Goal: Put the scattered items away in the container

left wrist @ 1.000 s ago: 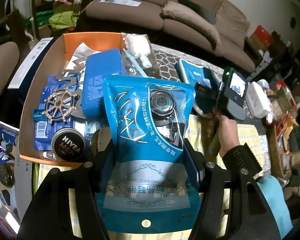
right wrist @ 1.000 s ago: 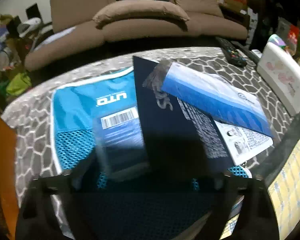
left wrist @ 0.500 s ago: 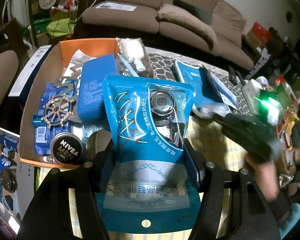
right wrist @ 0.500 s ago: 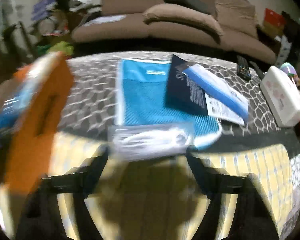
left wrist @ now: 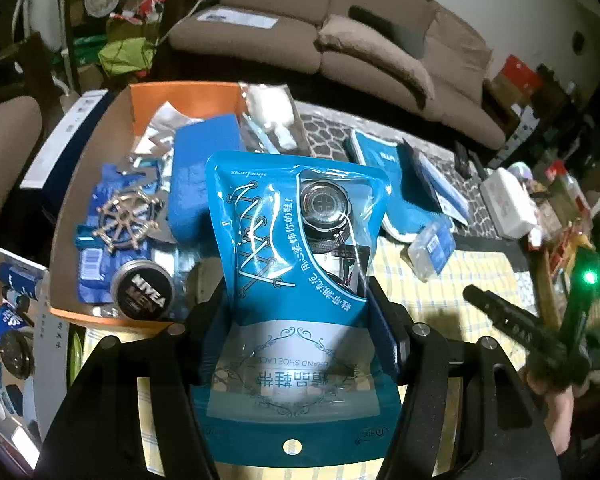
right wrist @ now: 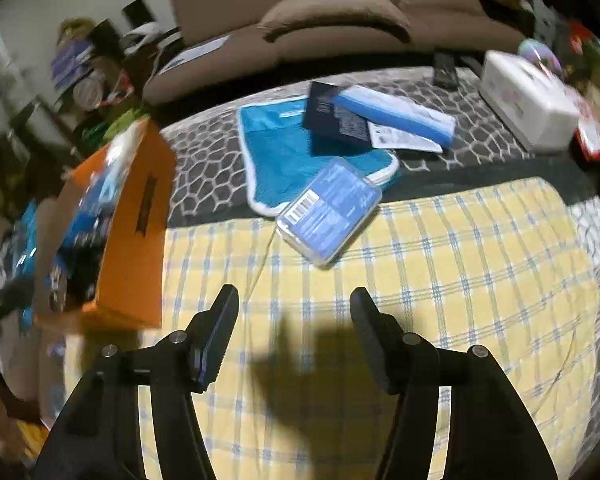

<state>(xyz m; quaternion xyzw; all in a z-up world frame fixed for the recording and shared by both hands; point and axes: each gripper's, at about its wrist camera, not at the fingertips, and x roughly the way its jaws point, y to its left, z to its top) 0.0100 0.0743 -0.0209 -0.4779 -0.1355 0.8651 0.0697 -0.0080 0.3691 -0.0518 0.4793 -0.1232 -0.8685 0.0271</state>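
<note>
My left gripper point(left wrist: 298, 304) is shut on a blue shoelace pouch point(left wrist: 300, 256) and holds it upright just in front of the orange box point(left wrist: 100, 184), which holds a Nivea tin point(left wrist: 142, 294), a ship's-wheel ornament point(left wrist: 126, 218) and a blue box point(left wrist: 204, 172). My right gripper point(right wrist: 294, 312) is open and empty above the yellow checked cloth point(right wrist: 440, 272). A clear case with a blue label point(right wrist: 328, 210) lies on the cloth ahead of it. The orange box point(right wrist: 134, 224) stands to its left.
A teal mesh bag point(right wrist: 280, 152), a dark booklet point(right wrist: 336, 116) and a blue-white packet point(right wrist: 396, 114) lie on the patterned table behind the case. A white tissue box point(right wrist: 528, 96) stands at the right. A sofa point(right wrist: 332, 20) runs along the back.
My right gripper let go of the clear case, which now lies on the cloth, and drew back open. My left gripper kept its hold on the pouch.
</note>
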